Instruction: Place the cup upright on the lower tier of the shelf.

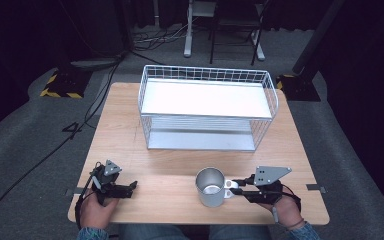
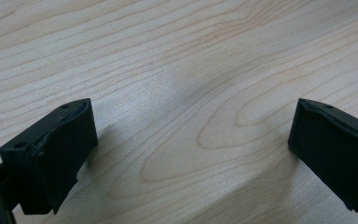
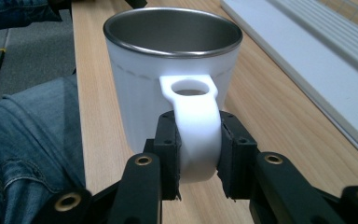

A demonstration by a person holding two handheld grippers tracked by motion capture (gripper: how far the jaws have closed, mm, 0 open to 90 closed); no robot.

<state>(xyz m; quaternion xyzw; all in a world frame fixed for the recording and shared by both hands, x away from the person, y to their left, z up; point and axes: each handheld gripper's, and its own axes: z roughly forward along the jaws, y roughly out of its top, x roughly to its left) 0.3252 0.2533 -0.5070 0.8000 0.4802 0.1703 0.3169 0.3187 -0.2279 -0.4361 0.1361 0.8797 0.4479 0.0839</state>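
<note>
Item, high view: we record a steel mug [image 1: 210,187] standing upright near the front edge of the wooden table [image 1: 180,165], its white handle [image 1: 230,186] turned toward the right gripper [image 1: 236,187], whose jaws meet on that handle; the left gripper [image 1: 132,186] rests low over bare wood well apart from the mug, and a white wire shelf rack [image 1: 207,107] stands farther back. Item, left gripper view: we note both black jaws spread wide over the table [image 2: 177,70], with nothing between them. Item, right gripper view: we list the pads [image 3: 168,149] pressed on either side of the handle [image 3: 196,126] at its lower bend, the mug [image 3: 168,70] upright beyond, table [image 3: 270,107] beneath, the rack's lower shelf [image 3: 307,56] to one side. Risks, as we judge them: the hold is on a smooth, curved handle only, so on lifting the body's weight may swing the mug about the pads and tip it; a slack squeeze could let the handle slide out; the mug's place near the front edge leaves little margin if it drops; a carry toward the rack might clip its wire rim.
</note>
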